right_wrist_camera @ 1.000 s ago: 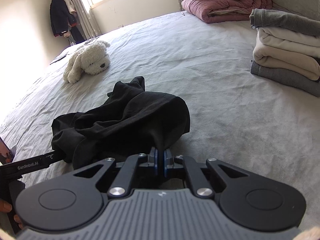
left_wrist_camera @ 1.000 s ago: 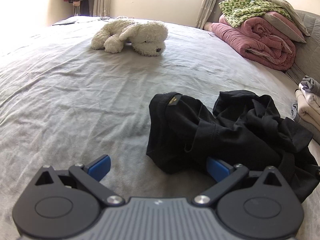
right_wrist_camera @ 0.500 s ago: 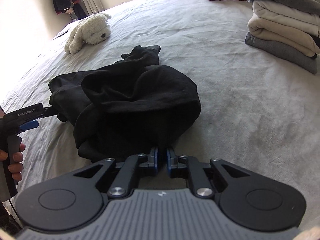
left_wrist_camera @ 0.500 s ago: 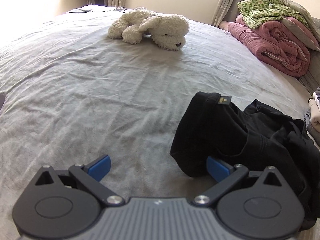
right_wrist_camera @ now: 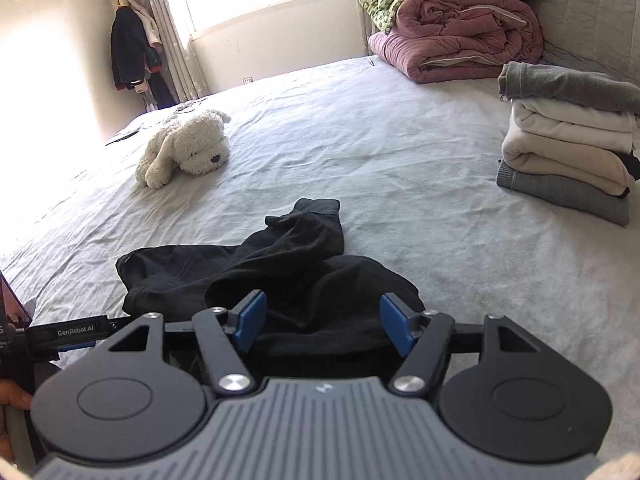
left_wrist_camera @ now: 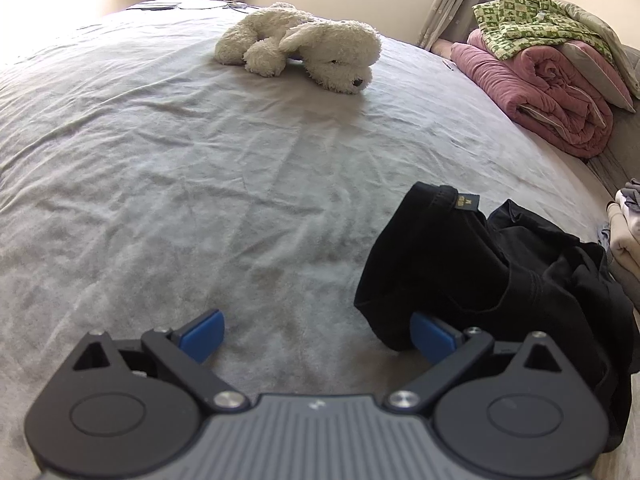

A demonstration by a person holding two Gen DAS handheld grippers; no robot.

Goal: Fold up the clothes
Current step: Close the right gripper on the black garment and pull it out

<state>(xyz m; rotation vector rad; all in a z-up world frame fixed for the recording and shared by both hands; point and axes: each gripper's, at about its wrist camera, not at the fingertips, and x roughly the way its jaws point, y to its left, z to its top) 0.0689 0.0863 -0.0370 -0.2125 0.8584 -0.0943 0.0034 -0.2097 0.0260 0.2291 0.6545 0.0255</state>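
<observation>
black garment (left_wrist_camera: 500, 272): right part cut by frame edge; label text unreadable | folded stack (left_wrist_camera: 624, 232): mostly cropped

At the bottom of the frame the left gripper (left_wrist_camera: 316, 334) stands wide open over the grey bedsheet (left_wrist_camera: 160, 200), its right blue pad against the edge of a crumpled black garment (left_wrist_camera: 480, 276) at lower right. A white plush dog (left_wrist_camera: 304, 46) lies at upper centre; folded pink bedding (left_wrist_camera: 548, 88) sits upper right.
</observation>
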